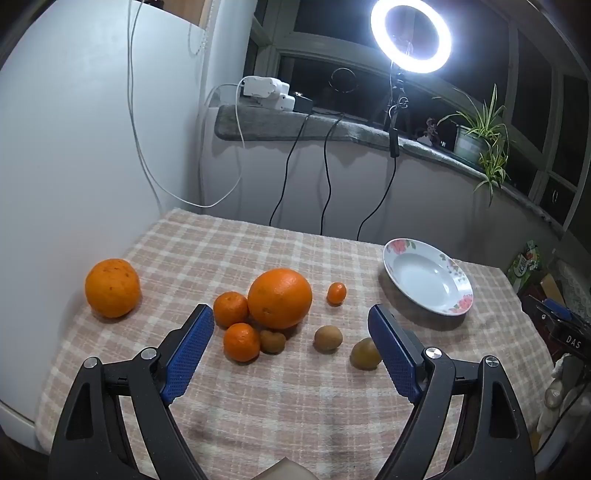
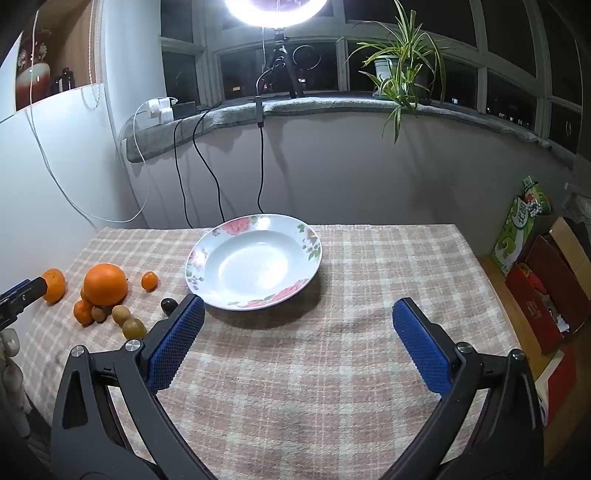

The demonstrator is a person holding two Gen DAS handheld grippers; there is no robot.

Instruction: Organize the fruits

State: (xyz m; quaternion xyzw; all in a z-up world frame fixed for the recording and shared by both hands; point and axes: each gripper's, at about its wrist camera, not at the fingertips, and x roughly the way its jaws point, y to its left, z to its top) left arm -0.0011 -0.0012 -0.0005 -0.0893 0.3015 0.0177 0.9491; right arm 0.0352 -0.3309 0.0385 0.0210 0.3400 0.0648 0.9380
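Observation:
A big orange (image 1: 279, 298) lies mid-table with two mandarins (image 1: 230, 309) (image 1: 241, 342) beside it. Another orange (image 1: 112, 288) lies far left, a tiny mandarin (image 1: 336, 293) to the right. Three kiwis (image 1: 272, 340) (image 1: 328, 338) (image 1: 364, 353) lie in front. The empty floral plate (image 1: 428, 277) stands at the right. My left gripper (image 1: 291, 321) is open above the fruit cluster, holding nothing. My right gripper (image 2: 298, 314) is open and empty just before the plate (image 2: 255, 260). The fruit cluster (image 2: 105, 284) lies to its left.
The table carries a checked cloth (image 2: 332, 369). A ring light (image 1: 410, 35) on a tripod, cables and a potted plant (image 2: 400, 66) stand on the sill behind. Boxes (image 2: 546, 288) sit on the floor right of the table. A white wall (image 1: 74, 147) borders the left.

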